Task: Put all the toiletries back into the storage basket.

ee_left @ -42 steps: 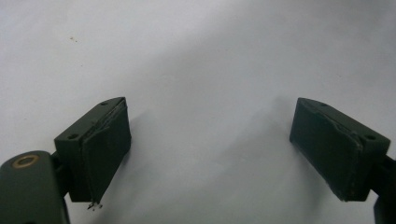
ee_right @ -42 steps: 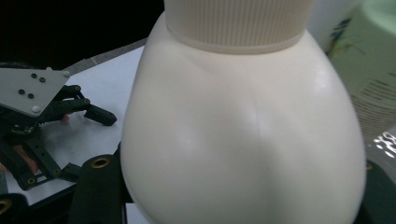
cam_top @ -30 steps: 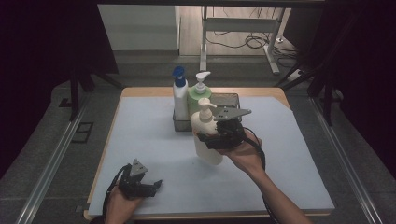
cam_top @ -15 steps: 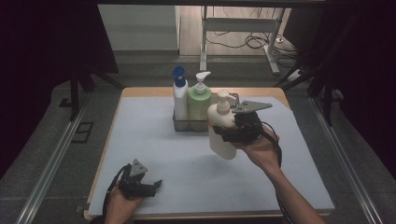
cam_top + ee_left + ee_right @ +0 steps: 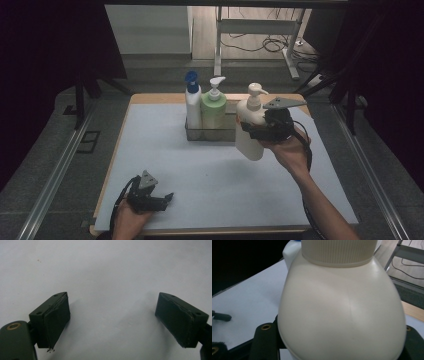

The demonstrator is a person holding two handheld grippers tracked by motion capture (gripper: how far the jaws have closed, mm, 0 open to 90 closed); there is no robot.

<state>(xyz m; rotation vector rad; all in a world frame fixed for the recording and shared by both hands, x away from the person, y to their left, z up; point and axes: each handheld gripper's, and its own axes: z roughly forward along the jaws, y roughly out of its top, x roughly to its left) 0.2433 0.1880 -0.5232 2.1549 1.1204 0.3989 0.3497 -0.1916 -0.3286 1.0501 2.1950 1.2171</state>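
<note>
My right gripper (image 5: 255, 131) is shut on a cream pump bottle (image 5: 249, 127) and holds it in the air, right of a dark wire basket (image 5: 227, 133). In the right gripper view the cream pump bottle (image 5: 339, 312) bulges between the jaws. A white bottle with a blue pump (image 5: 192, 106) and a green pump bottle (image 5: 213, 110) stand upright in the basket. Near the table's front left my left gripper (image 5: 167, 197) rests low and open; in the left gripper view its fingers (image 5: 56, 317) stand wide apart over bare white surface.
The white table top (image 5: 165, 150) has wooden edges and metal rails along both sides. Behind the table stand a metal desk frame (image 5: 260, 35) and loose cables on the floor. Dark curtains close off both sides.
My right gripper has carried the cream bottle up and to the right, from in front of the basket to its right side. The left gripper has stayed put.
</note>
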